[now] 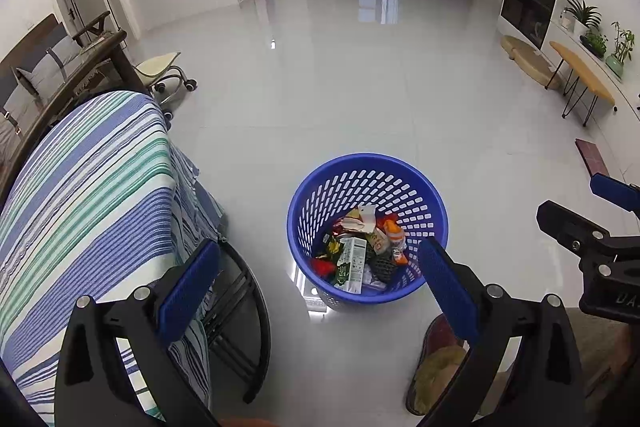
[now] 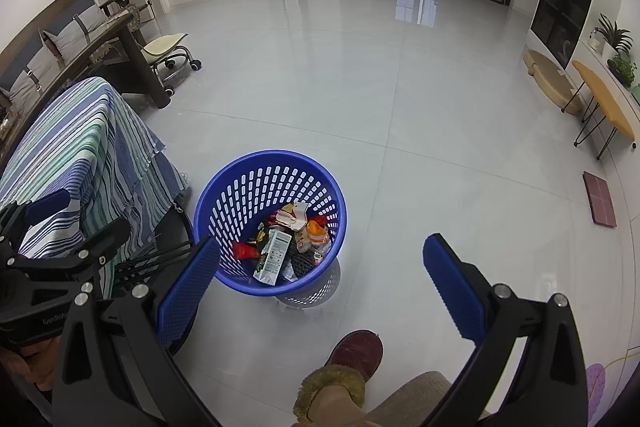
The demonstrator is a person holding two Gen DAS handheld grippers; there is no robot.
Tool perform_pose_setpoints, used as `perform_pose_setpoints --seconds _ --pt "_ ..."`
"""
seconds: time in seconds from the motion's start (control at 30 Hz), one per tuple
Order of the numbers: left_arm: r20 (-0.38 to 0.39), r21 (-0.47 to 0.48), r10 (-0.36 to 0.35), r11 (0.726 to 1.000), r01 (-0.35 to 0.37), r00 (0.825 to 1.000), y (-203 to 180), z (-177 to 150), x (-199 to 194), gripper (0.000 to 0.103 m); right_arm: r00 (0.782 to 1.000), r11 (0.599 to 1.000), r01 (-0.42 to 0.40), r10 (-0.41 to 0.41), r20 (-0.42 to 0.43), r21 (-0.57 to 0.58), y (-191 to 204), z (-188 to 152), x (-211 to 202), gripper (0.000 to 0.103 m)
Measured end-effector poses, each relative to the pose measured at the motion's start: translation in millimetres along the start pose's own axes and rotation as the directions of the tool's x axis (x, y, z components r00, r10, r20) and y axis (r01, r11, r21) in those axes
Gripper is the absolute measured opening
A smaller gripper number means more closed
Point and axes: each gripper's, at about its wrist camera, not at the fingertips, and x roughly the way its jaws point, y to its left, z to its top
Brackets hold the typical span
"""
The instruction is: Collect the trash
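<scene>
A blue perforated basket (image 1: pixel 416 183) stands on the tiled floor, also in the right wrist view (image 2: pixel 320 183). It holds several pieces of trash: a green-white carton (image 1: pixel 352 263) (image 2: pixel 274 255), wrappers and an orange-capped bottle (image 1: pixel 394 233). My left gripper (image 1: pixel 320 271) is open and empty above the basket's near side. My right gripper (image 2: pixel 320 263) is open and empty, just right of the basket's near rim. The right gripper shows at the right edge of the left wrist view (image 1: pixel 592 219); the left gripper shows at the left of the right wrist view (image 2: pixel 72 227).
A table with a striped blue-green cloth (image 1: pixel 88 195) (image 2: pixel 80 147) stands left of the basket, with black legs (image 1: pixel 248 307) below. A slippered foot (image 2: pixel 344 367) (image 1: pixel 436 363) is near the bottom. A rolling stool (image 1: pixel 168 75), sofa and wooden bench (image 1: pixel 580 83) stand farther off.
</scene>
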Motion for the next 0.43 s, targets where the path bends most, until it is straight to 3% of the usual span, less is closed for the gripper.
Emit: perform_pose_setpoints --seconds 0.43 --pt "-0.040 -0.010 -0.010 1.000 0.010 0.999 6.2 -1.3 5.6 0.098 1.000 1.000 0.012 -0.012 0.002 0.014 -2.5 -2.4 -3.8 0.098"
